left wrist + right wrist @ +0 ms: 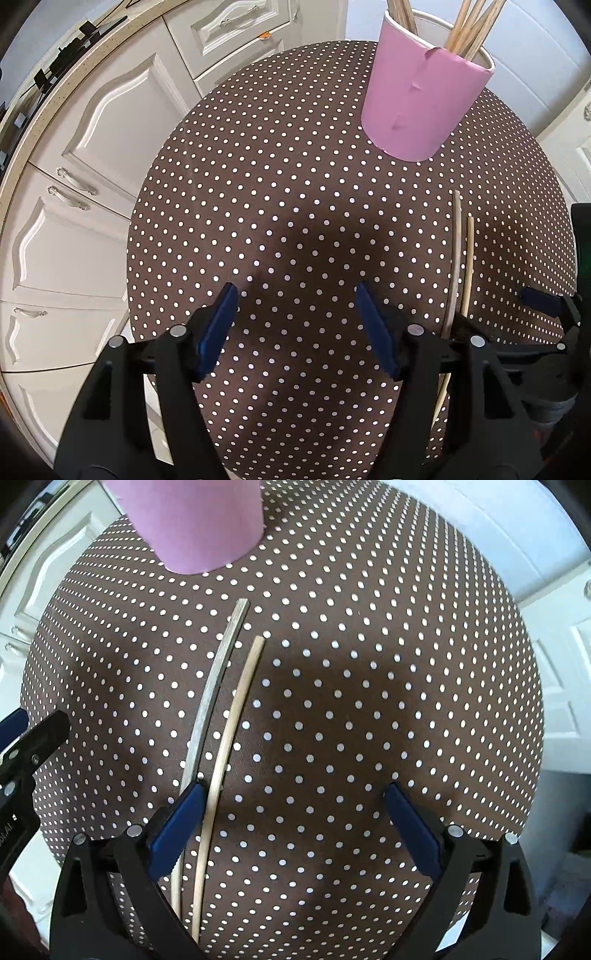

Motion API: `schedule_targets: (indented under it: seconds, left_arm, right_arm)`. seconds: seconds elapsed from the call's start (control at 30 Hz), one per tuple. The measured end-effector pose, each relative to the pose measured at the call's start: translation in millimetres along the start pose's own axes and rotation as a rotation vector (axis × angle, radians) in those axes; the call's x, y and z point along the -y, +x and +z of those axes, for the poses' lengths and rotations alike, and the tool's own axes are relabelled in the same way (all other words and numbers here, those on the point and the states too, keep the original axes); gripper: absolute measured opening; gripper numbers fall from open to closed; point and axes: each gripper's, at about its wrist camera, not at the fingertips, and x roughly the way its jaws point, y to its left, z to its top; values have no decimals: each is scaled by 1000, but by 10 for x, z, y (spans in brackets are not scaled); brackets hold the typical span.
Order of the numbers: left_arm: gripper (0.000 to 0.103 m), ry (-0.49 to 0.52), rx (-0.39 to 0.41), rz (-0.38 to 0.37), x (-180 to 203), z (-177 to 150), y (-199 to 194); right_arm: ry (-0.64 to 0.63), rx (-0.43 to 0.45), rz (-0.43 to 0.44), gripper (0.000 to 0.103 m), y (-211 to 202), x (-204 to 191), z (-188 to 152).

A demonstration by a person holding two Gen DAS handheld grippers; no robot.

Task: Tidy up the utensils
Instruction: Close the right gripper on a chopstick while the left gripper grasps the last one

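both grippers point down, left gripper [295, 325] and right gripper [295, 827] fingers parted.

One tall pink paper cup [424, 99] stands ahead of the grippers. Two loose chopsticks lie on the dotted cloth: one flat greyish wooden chopstick [212, 698] and one round pale bamboo chopstick [231, 731], just beside the right gripper's left finger. More sticks bunch in the cup, too clustered to count.

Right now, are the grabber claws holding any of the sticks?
No, nothing is held. The right gripper is open above two chopsticks lying on the dotted table. The left gripper is open and empty too.
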Motion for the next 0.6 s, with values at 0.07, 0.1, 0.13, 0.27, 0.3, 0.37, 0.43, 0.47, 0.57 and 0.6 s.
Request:
schedule_targets:
  seconds: [0.07,0.1,0.13,0.27,0.3,0.37,0.43,0.47,0.57,0.6]
  left_arm:
    - [66,7,0,-1,-8,5,10]
    - [66,11,-1,1,-2,4,17]
    - [66,15,-5,3,1,2,27]
    - [66,22,-17,5,53,2,58]
    - [66,23,-19,4,66,5,63]
    - [66,27,-20,5,96,6,70]
    - [66,31,-18,6,113,6,68]
    - [66,31,-16,6,114,3,64]
    - [66,26,-12,3,114,-17,50]
    - [66,20,-14,-3,105,-24,51]
  right_arm:
    - [-30,22,-5,90,-18,-36,-7]
    - [-39,31,4,86,-29,-64,-18]
    - [-48,39,24,78,-47,-89,-31]
    - [-128,81,53,34,-148,-276,-108]
    - [-150,91,56,22,-167,-331,-121]
    - [-204,109,57,12,-180,-437,-168]
    - [-211,110,66,9,-180,-453,-181]
    - [-199,106,90,7,-180,-425,-176]
    - [-155,87,176,4,-173,-294,-153]
    - [-148,87,177,4,-172,-260,-151]
